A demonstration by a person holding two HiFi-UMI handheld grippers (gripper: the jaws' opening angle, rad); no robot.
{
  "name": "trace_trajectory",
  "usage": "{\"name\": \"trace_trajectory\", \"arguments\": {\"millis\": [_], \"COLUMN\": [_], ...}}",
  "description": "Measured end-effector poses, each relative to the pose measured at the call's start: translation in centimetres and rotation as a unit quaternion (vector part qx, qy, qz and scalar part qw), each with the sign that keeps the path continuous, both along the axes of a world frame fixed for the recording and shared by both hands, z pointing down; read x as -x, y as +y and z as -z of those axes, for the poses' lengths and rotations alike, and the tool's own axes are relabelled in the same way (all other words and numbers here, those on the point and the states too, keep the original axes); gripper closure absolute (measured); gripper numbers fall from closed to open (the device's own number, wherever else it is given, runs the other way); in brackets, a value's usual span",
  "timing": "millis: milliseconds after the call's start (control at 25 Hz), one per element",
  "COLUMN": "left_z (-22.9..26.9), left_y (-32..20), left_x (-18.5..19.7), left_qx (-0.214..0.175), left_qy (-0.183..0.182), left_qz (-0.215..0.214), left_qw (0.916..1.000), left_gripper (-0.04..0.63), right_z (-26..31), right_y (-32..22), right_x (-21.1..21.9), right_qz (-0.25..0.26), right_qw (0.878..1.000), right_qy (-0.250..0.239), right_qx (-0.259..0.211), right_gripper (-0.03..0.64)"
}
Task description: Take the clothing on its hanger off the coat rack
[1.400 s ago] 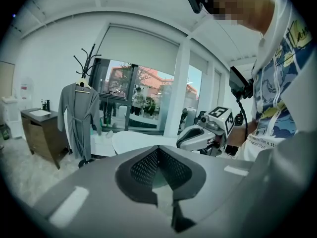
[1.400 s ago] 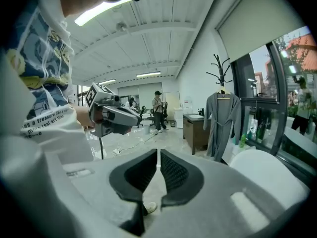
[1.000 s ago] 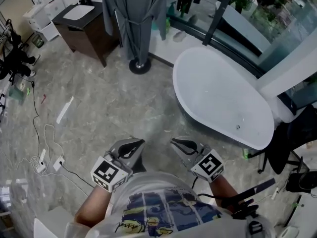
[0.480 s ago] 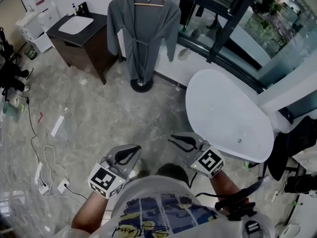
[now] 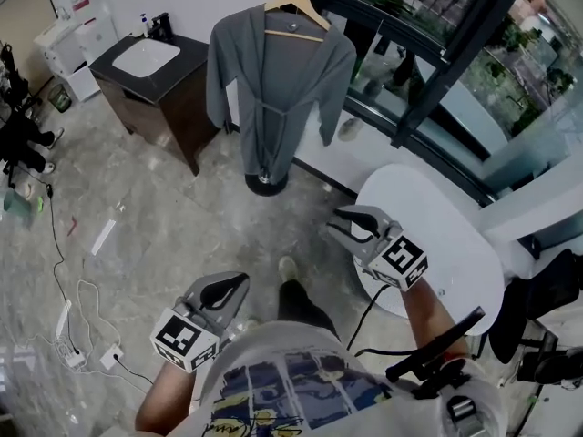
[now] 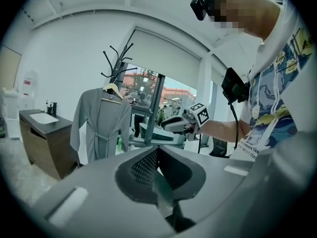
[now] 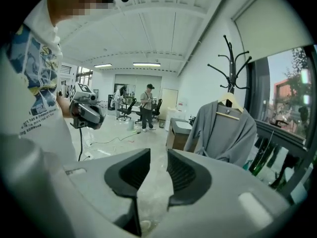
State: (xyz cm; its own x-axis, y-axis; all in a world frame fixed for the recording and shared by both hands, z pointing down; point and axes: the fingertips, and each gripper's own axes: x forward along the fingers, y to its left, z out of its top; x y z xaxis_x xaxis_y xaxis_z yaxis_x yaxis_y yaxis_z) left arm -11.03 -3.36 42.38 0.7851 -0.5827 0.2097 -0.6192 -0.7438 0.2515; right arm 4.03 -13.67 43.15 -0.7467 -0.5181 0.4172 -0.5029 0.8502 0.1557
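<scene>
Robe hangs well off; left gripper closed, right gripper just opening, both empty; sideways tug could topple rack.

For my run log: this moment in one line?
grey bathrobe: hanging on coat rack | left claw: shut, empty | right claw: just opening, empty

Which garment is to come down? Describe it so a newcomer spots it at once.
Between the white bathtub and the dark vanity cabinet stands a black coat rack. On it hangs a long grey robe on a pale wooden hanger, belt tied at the waist, the only thing on that rack.
</scene>
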Motion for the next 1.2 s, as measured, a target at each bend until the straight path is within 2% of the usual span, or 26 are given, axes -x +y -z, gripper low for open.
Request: {"name": "trace_trajectory", "arguments": {"millis": [240, 560, 1000, 1200], "left_z": [1.1, 2.7, 2.1, 1.7], "left_y": [-7.9, -17.0, -24.8, -26.5], "left_x": [-1.2, -3.4, -5.9, -6.1], "left_qx": [-0.012, -0.018, -0.005, 0.007], "left_qy": [-0.005, 0.0, -0.009, -0.019], "left_qz": [0.03, 0.074, 0.101, 0.113], "left_qw": [0.9995, 0.9971, 0.9948, 0.9934], "left_gripper": [0.594, 0.594, 0.592, 0.594], "right_z": [2.5, 5.6, 8.5, 8.0], "right_y": [-13.5, -30.7, -47.6, -51.7], "right_x": [-2.9, -6.6, -8.4, -6.7], "right_qz": [0.004, 0.014, 0.009, 0.046], "right_qw": [1.0, 0.996, 0.996, 0.997], "right_qy": [0.012, 0.061, 0.057, 0.054], "right_qx": [-0.024, -0.062, -0.062, -0.024], "right_gripper": [0.482, 0.433, 0.391, 0.359]}}
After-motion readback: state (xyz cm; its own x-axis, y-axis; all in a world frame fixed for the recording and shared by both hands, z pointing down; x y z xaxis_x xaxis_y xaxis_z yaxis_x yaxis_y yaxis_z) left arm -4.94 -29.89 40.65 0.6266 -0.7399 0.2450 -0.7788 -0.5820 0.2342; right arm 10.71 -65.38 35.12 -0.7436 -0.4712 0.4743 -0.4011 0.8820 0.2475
